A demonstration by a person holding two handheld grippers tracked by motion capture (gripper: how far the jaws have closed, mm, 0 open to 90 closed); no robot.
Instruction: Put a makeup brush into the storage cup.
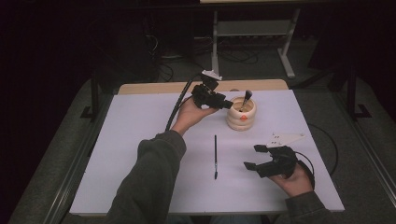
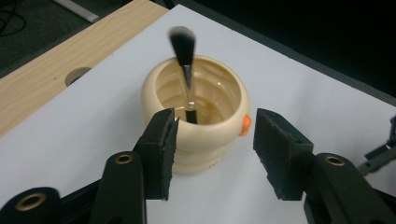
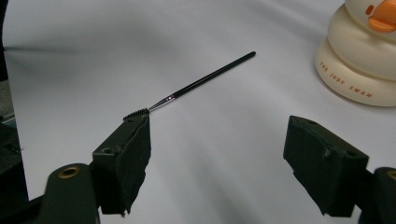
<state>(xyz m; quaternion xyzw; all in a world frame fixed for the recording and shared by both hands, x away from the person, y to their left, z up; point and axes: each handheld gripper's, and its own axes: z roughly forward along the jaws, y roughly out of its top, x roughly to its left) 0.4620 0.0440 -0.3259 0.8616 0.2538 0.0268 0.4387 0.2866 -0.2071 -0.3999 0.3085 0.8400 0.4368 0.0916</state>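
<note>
Gaping empty: left gripper (image 2: 215, 156) at ribbed glossy cream holder (image 2: 196, 119); right gripper (image 3: 233, 163) near thin black brush (image 3: 205, 79).

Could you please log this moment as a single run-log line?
left gripper: open, at cream duck-faced holder | makeup brush: standing in holder | right gripper: open, empty | spoolie brush: lying on table

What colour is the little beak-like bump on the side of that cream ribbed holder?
Orange bump on the cream ribbed holder, clearest in the right gripper view.
</note>
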